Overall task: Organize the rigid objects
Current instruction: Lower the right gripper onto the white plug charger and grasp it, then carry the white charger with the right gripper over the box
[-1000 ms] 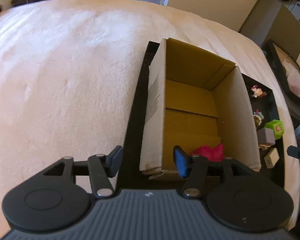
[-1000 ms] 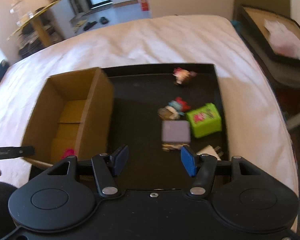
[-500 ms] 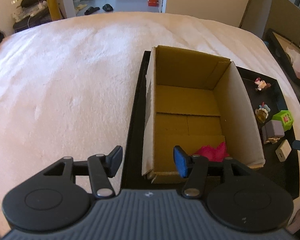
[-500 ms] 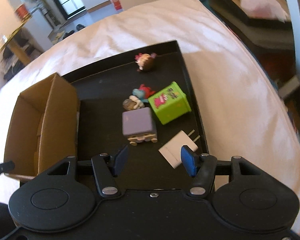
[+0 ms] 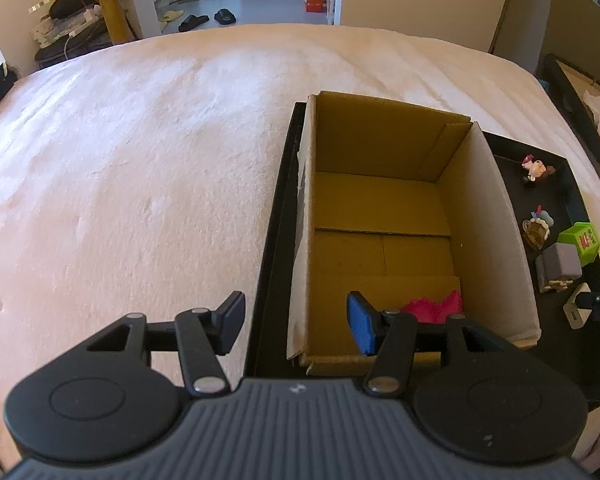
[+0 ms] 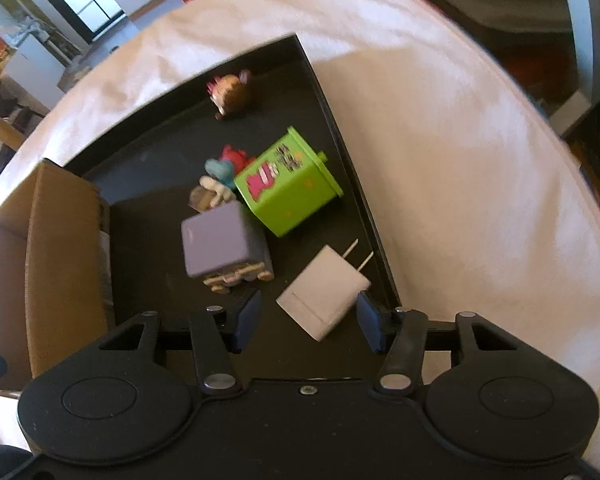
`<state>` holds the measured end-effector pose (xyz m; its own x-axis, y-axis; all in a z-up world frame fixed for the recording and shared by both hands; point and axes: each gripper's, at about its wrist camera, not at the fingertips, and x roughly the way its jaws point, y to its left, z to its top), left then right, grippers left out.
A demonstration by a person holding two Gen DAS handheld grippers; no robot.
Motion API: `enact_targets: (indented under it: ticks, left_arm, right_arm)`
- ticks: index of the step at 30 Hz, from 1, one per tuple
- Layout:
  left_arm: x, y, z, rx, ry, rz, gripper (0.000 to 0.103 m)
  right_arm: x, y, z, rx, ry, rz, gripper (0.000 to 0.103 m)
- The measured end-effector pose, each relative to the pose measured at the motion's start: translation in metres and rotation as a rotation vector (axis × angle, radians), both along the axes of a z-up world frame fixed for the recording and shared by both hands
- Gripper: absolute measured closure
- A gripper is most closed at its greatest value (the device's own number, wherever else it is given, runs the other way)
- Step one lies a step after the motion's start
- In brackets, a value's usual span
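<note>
I can't read the dark marks printed beside the pink figure on the green box [image 6: 287,182]; motion blur smears them. My right hand-held gripper [image 6: 308,320] has its fingers spread wide either side of the white plug adapter [image 6: 324,292], not touching it; the adapter lies flat on the black tray [image 6: 148,216], prongs pointing up-right toward the tray rim. My left hand-held gripper [image 5: 296,322] is also spread wide, straddling the cardboard box [image 5: 488,232] wall and hiding part of the pink thing [image 5: 436,305] inside.
</note>
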<state>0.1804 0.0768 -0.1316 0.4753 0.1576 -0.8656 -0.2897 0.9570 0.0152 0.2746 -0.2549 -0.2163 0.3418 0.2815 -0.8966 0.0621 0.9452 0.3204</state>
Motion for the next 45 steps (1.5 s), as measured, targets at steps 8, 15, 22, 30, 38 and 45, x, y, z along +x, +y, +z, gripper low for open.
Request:
enact_targets:
  ticks: [8,15,22,30,38,45]
  left_arm:
    - [0.004,0.002,-0.004,0.002,0.016,0.002,0.048]
    - [0.002,0.006,-0.002,-0.019,-0.003,0.019,0.048]
    - [-0.001,0.009,0.000,-0.037,-0.016,0.022,0.048]
    - [-0.001,0.011,-0.001,-0.044,-0.021,0.024,0.048]
    - [-0.003,0.015,0.000,-0.063,-0.023,0.033,0.049]
    - [-0.006,0.016,0.003,-0.062,-0.058,0.039,0.049]
  right_arm:
    - [0.012,0.014,-0.011,-0.077,-0.013,-0.002,0.052]
    - [0.006,0.030,-0.009,-0.141,-0.051,0.083,0.066]
    - [-0.002,0.030,0.005,-0.137,-0.073,0.098,0.067]
    - [-0.015,0.040,0.031,-0.133,-0.133,0.137,0.067]
    - [-0.018,0.052,0.054,-0.128,-0.172,0.164,0.067]
    - [-0.015,0.076,0.080,-0.105,-0.222,0.203,0.067]
